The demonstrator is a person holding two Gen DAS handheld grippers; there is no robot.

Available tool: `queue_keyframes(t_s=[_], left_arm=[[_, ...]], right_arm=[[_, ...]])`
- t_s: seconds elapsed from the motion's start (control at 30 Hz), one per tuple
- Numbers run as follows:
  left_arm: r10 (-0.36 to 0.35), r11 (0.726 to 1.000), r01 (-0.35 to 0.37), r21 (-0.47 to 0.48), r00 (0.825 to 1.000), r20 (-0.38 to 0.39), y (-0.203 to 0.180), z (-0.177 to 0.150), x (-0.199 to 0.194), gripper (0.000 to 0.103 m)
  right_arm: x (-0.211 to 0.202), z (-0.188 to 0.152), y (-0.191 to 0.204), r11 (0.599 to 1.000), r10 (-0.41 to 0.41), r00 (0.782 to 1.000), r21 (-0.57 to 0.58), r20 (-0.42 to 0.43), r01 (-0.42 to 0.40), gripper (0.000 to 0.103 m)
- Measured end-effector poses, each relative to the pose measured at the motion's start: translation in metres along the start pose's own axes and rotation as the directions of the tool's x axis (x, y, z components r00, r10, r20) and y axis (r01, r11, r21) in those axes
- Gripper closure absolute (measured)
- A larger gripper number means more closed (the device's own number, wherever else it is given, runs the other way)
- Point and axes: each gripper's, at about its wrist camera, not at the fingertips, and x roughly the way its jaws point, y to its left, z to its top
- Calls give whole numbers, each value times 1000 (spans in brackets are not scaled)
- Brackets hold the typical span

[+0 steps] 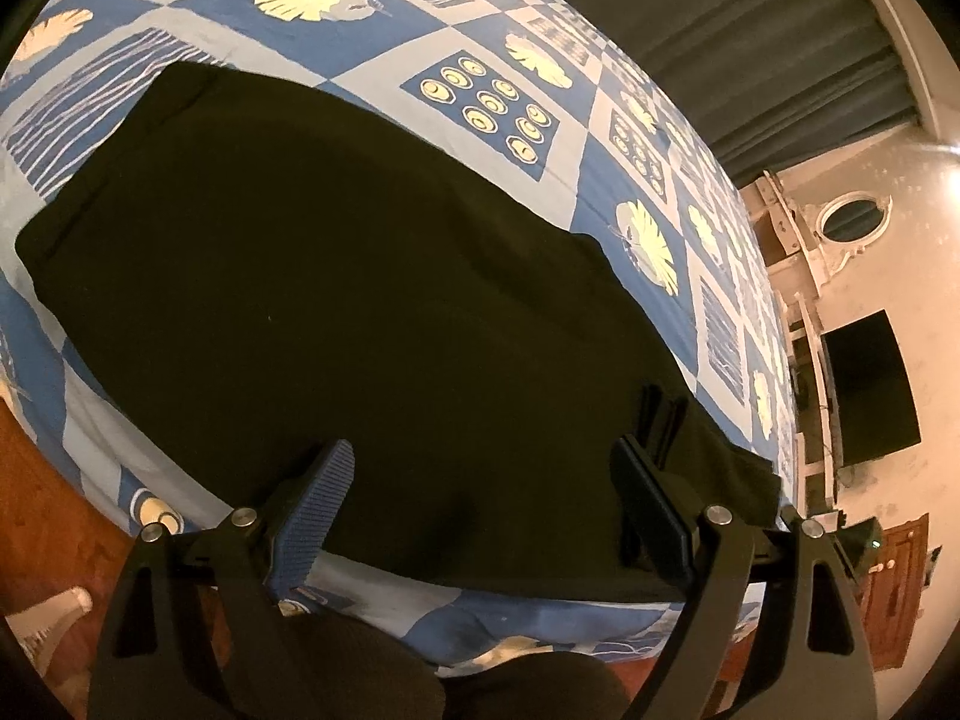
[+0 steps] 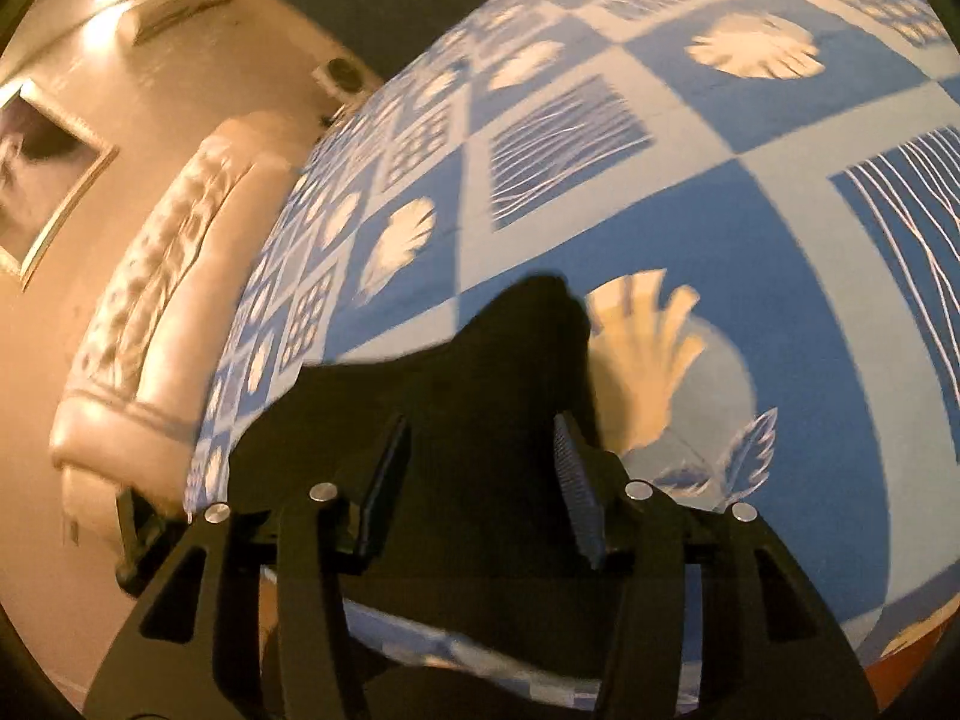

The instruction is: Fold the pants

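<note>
left wrist view: black pants (image 1: 336, 276) lie flat across the patterned bed (image 1: 420, 18), a long dark band with its near edge at the mattress side. left tongs (image 1: 480, 504) stand wide apart above that near edge, holding nothing. right wrist view: blurred; a peak of the pants (image 2: 516, 348) rises between the pads of the right tongs (image 2: 480, 480), which stand part-way apart; whether they pinch the cloth cannot be told. judged step: taking one end to fold it over. to do it well, grip both layers near the edge, lift evenly, keep the far edges aligned.
</note>
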Motion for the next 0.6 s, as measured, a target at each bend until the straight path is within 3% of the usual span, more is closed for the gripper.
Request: queue_keyframes(t_s=[0.13,0.2,0.3,0.4,0.5,0.6], left_arm=[[11,1000,-11,17,1000,10,-1,1,-1,17],[18,1000,-18,22,1000,15,-1,1,-2,17],[20,999,-20,27,1000,18,-1,1,-2,17],[31,999,-32,39,999,25,-2,2,-3,17],[52,996,-55,64,998,43,-5,4,-5,17],[73,992,-80,101,995,65,-9,5,-7,17]], right_arm=[[-19,-9,11,991,-114,988,-55,106,121,51],[-22,-12,14,996,-69,990,-46,125,75,45],[-2,-21,18,998,58,998,-38,12,-57,40],[22,-34,23,992,118,985,-21,-127,-121,40],[46,-49,22,994,98,958,-20,-271,-108,40],[49,-53,21,993,86,955,-52,-283,-104,41]])
